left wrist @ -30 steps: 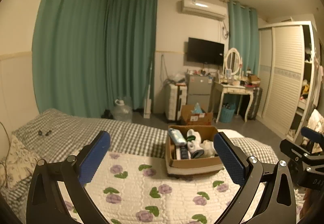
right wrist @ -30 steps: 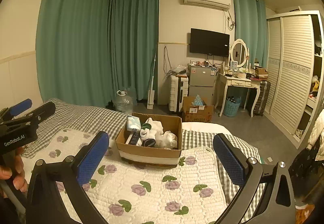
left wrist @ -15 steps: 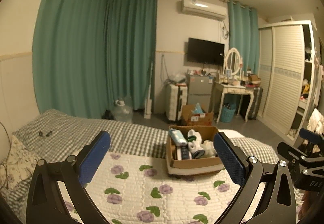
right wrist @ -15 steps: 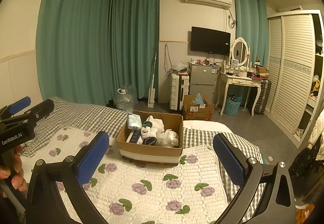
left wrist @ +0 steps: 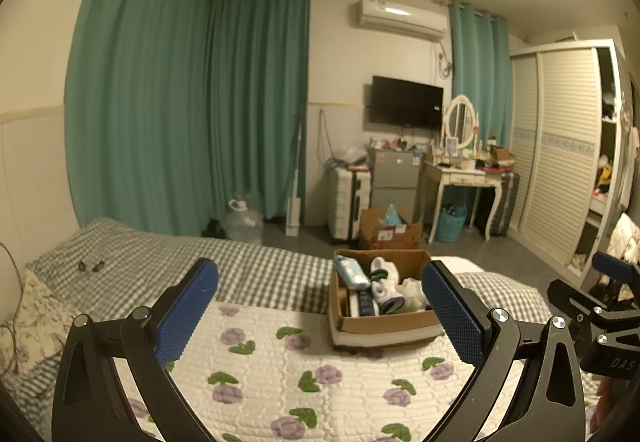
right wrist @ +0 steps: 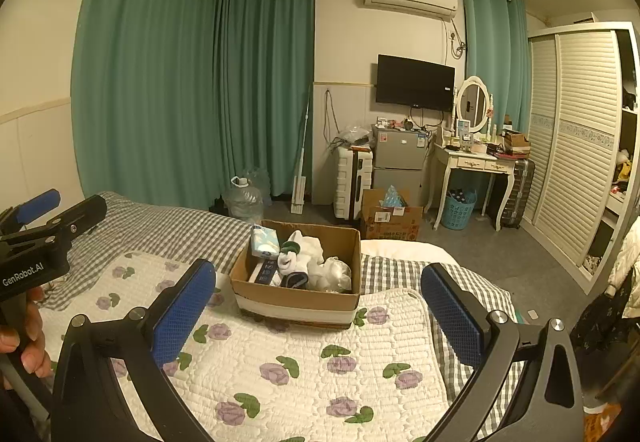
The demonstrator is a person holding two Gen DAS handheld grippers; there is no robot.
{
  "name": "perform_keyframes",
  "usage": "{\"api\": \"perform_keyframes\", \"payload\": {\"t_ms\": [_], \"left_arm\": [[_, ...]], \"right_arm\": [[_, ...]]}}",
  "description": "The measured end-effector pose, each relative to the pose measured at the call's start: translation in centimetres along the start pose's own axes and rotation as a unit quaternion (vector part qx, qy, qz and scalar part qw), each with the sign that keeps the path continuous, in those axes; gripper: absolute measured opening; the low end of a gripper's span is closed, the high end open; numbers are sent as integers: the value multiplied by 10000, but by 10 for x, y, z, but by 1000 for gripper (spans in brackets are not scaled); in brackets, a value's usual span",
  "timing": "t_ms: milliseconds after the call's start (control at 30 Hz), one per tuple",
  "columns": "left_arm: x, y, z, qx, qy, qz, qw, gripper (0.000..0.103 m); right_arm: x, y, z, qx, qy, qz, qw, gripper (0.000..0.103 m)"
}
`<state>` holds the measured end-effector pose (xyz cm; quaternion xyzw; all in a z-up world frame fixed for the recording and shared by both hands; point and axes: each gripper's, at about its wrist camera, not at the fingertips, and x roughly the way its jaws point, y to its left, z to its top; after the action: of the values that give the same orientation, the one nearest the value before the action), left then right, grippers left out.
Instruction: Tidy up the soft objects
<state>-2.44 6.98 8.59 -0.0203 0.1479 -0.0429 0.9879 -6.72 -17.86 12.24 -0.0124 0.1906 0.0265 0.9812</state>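
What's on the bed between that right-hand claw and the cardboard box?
Nothing but bare floral quilt. In the right wrist view, the open right gripper hovers short of the cardboard box, with no object on that stretch.

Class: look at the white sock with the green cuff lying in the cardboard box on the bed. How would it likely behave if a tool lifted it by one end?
The white sock lies crumpled over its neighbours in the cardboard box, so it would probably droop limply. It looks light, and unlikely to roll or break.
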Motion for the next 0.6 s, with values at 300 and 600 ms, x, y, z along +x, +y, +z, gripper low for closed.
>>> {"api": "perform_keyframes", "payload": {"t_ms": [300, 600], "left_arm": [[0, -1, 0, 9, 0, 4, 10000, 103], [0, 0, -1, 10, 8, -4, 10000, 103]], "right_arm": [[0, -1, -1, -1, 7, -5, 10000, 103], [-1, -1, -1, -3, 5, -1, 10000, 103]]}}
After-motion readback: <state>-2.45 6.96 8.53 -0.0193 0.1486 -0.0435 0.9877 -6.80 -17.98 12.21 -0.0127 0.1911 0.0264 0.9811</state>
